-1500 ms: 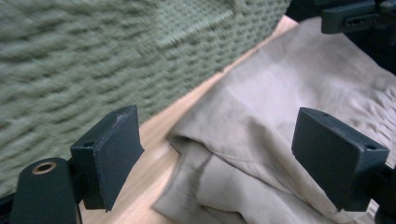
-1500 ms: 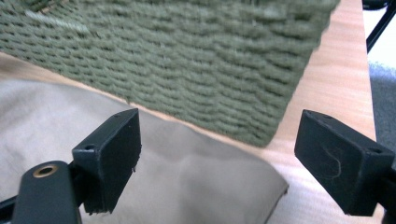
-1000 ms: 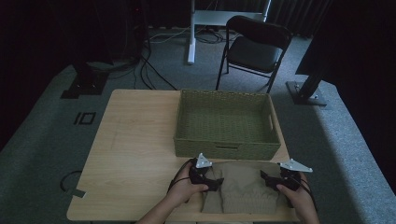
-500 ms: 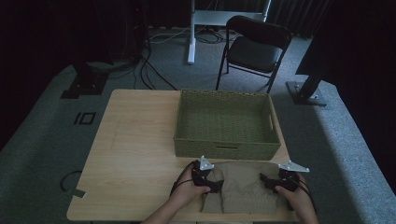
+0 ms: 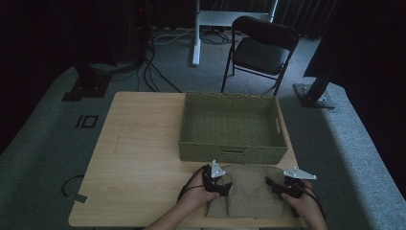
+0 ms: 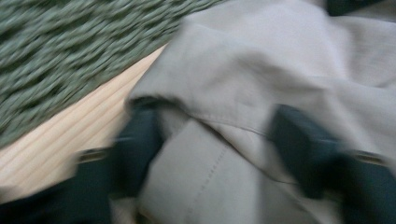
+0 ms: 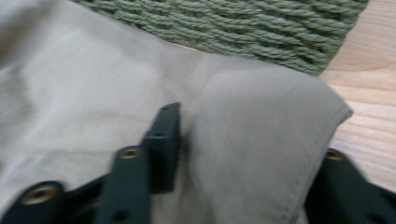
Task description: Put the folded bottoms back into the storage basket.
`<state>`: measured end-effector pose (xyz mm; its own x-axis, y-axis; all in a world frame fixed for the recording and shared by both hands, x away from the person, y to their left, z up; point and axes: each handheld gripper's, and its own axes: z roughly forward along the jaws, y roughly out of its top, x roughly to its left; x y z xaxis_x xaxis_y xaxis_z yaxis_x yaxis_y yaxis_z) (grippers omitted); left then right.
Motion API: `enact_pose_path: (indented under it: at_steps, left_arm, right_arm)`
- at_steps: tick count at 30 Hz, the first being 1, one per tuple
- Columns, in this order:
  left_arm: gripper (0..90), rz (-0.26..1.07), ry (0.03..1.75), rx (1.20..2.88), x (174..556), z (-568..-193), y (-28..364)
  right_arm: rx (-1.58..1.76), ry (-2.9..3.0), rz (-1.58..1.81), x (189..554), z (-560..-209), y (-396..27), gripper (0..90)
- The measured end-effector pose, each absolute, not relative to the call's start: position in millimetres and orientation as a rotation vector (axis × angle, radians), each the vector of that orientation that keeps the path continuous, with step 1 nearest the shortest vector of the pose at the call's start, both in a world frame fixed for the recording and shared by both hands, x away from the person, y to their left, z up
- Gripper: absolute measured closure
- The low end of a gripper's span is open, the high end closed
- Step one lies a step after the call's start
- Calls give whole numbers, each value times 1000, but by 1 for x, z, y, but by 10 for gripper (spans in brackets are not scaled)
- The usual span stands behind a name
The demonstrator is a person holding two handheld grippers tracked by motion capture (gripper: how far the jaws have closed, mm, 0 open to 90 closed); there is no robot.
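Note:
A folded tan cloth (image 5: 251,194) lies on the wooden table (image 5: 139,158), just in front of a green woven basket (image 5: 230,152). My left gripper (image 5: 224,186) is at the cloth's left edge and my right gripper (image 5: 274,185) at its right edge. The jaws of both have just been closing. In the left gripper view the left gripper (image 6: 217,140) has a bunched fold of the cloth (image 6: 280,56) pressed between its jaws. In the right gripper view the right gripper (image 7: 252,158) pinches a thick fold of the cloth (image 7: 261,140) at a corner.
The basket (image 7: 261,28) is empty and close behind the cloth, its wall (image 6: 56,56) near both grippers. Bare tabletop stretches to the left. A black folding chair (image 5: 261,48) and stand bases sit on the floor beyond the table.
Both pairs of jaws have closed in on the cloth's side edges, and the cloth has bunched slightly between them. The left gripper has shifted a little inward; the right hand has stayed put.

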<state>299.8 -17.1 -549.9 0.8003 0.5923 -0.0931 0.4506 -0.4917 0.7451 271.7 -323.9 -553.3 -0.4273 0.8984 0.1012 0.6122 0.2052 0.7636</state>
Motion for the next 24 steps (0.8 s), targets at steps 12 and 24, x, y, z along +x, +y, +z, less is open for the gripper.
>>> enact_pose_path:
  at_steps: [12,24]
  left_arm:
    - [823,135,795,2126,302,-541,-12]
    - [830,198,733,2084,300,-500,6]
  right_arm:
    - [1485,2109,1114,268,-543,-315,792]
    - [1416,2064,1266,265,-505,-309,797]
